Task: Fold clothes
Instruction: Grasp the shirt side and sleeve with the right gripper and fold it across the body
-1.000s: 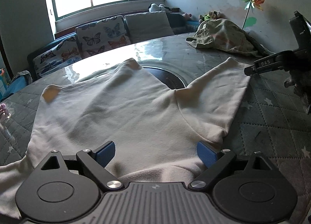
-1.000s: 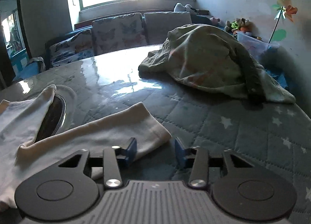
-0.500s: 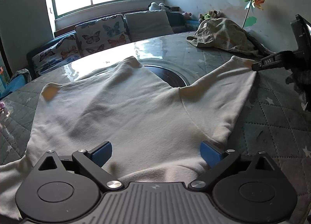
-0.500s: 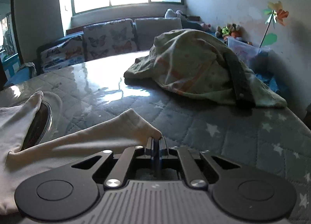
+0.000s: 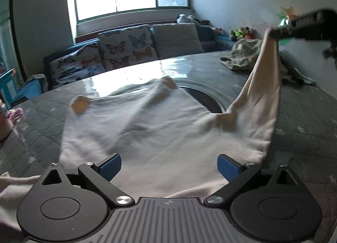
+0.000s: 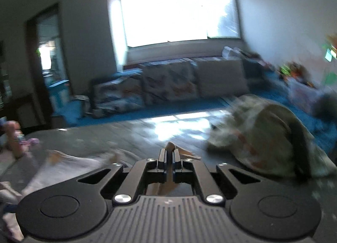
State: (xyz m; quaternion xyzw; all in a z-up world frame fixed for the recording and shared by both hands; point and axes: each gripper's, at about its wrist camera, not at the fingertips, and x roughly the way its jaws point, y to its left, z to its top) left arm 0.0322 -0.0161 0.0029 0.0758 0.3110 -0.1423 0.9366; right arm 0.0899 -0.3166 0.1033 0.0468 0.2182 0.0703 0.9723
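Observation:
A cream sweatshirt (image 5: 160, 129) lies spread on the quilted table (image 5: 305, 116). My left gripper (image 5: 169, 164) is open, its blue pads either side of the shirt's near edge, low over the cloth. My right gripper (image 6: 169, 153) is shut on the cuff of the shirt's right sleeve (image 5: 265, 87) and holds it lifted well above the table. It shows in the left wrist view (image 5: 271, 33) at upper right, with the sleeve hanging from it. The cuff tip (image 6: 170, 145) pokes out between the shut fingers. The right wrist view is blurred.
A crumpled green patterned garment (image 5: 248, 55) lies at the table's far right, and also shows in the right wrist view (image 6: 267, 137). A dark round inset (image 5: 206, 99) sits in the table's middle. A sofa with butterfly cushions (image 5: 126, 49) stands behind. Small items (image 5: 12, 114) are at the left edge.
My right gripper closed on the sleeve cuff, then lifted it high off the table. The sleeve now hangs from it. My left gripper stays open over the shirt's near edge.

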